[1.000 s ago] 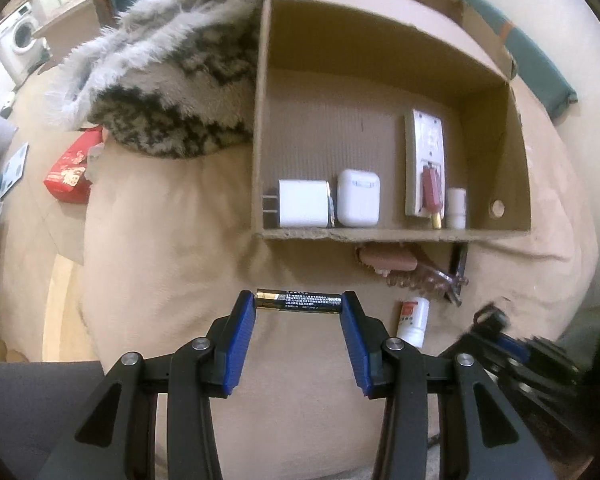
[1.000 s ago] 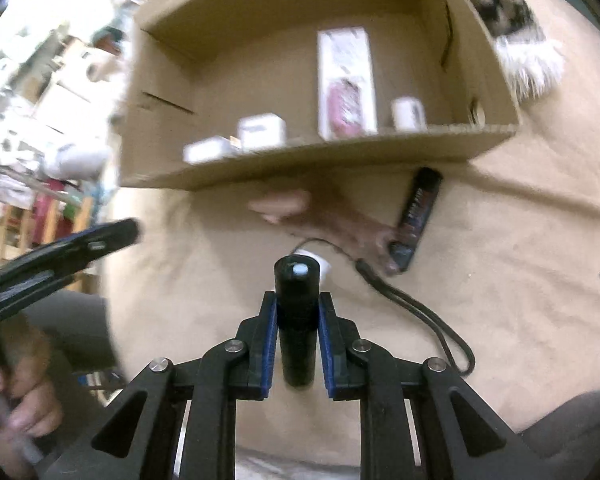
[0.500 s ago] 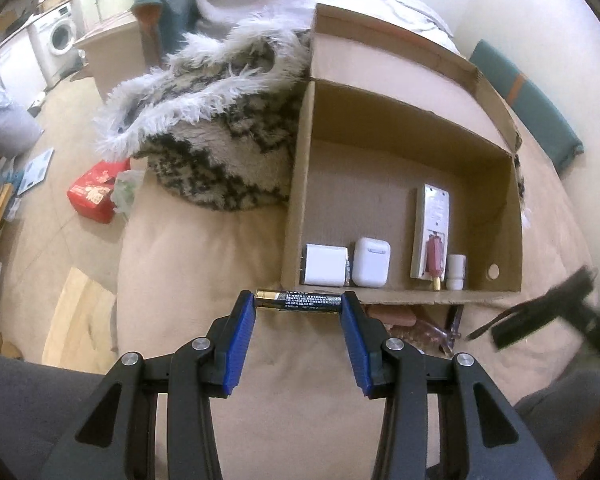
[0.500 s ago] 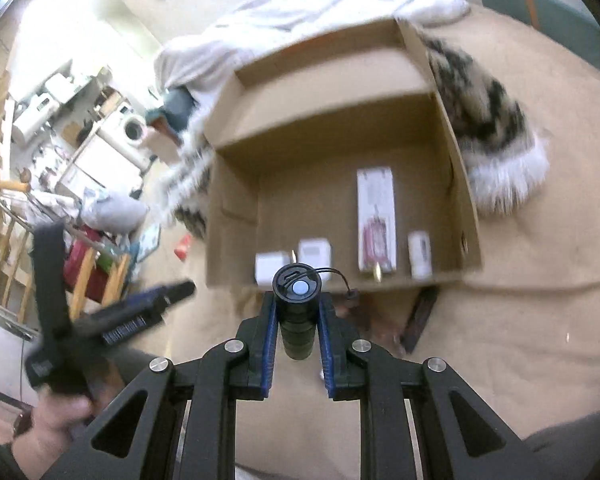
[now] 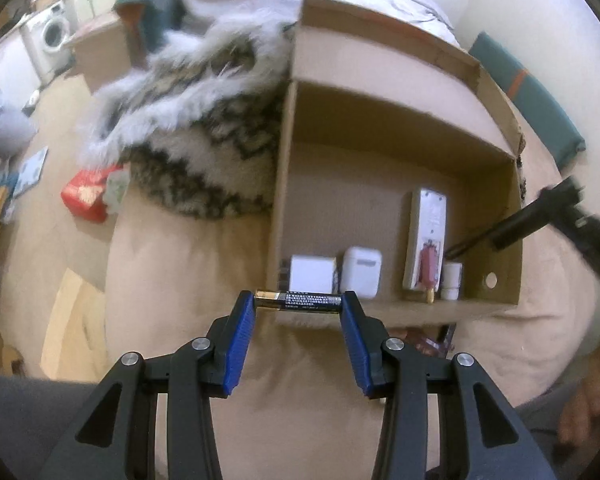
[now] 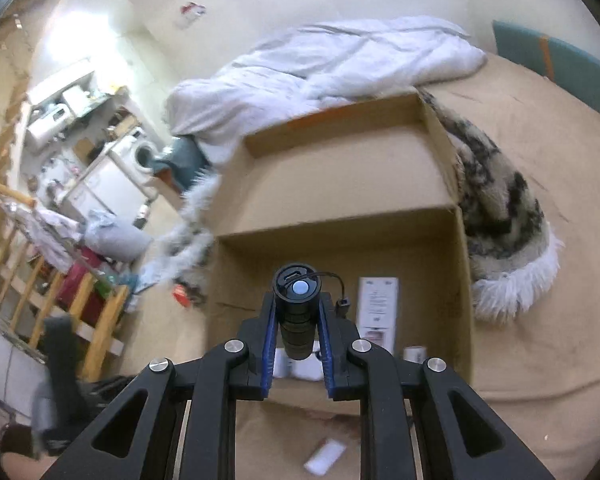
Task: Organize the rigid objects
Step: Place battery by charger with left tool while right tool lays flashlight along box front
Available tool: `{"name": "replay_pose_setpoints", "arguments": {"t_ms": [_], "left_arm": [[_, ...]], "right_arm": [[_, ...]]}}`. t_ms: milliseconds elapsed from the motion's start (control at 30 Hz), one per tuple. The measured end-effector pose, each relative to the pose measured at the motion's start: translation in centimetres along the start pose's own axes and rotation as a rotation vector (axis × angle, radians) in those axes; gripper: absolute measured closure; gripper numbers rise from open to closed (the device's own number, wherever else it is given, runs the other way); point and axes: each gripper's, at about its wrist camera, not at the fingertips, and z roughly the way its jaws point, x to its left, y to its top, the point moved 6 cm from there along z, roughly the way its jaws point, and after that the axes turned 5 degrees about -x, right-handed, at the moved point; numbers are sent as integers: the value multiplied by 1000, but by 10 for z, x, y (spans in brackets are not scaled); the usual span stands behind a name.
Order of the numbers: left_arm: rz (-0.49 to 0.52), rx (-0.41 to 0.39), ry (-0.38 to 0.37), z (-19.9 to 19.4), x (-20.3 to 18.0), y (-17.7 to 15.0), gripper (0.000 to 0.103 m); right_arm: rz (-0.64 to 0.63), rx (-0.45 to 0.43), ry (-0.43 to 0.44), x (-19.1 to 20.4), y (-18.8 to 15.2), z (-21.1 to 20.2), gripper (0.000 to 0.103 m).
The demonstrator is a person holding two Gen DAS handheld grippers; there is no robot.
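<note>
My left gripper has a battery pinched end to end between its blue pads — the jaws stand partly apart, just the length of the battery, which lies crosswise with its gold end toward the left pad. It hangs in the air in front of the near wall of the cardboard box, above the tan bedcover.

My right gripper is clamped tight on a small black flashlight. The flashlight sits lengthwise between the pads, its button end toward the box, a thin black cord looping off to the right. From the left wrist view I can see that flashlight as a dark blurred shape at the box's right wall.

Inside the box, along the near wall, I make out from left to right a white charger plug, a white earbud case, a flat white card with a red item on it and a small white cylinder. Through the right wrist camera the card lies flat on the box floor, with the cylinder near it to the right.

A furry black-and-white blanket lies against the box's left side, and a white duvet is heaped behind the box. On the bedcover in front of the box a small white object lies by itself — too blurred to identify.
</note>
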Motion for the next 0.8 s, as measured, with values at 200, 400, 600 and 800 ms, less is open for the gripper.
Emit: {"name": "replay_pose_setpoints", "arguments": {"t_ms": [200, 400, 600, 800], "left_arm": [[106, -31, 33, 10, -31, 28, 63], [169, -24, 45, 40, -53, 42, 63], [181, 2, 27, 73, -56, 24, 63], [153, 3, 48, 83, -45, 21, 63]], "right_arm": [[48, 29, -28, -33, -17, 27, 83], [59, 83, -62, -44, -30, 45, 83], [59, 139, -77, -45, -40, 63, 83], [74, 180, -66, -43, -45, 75, 83]]}}
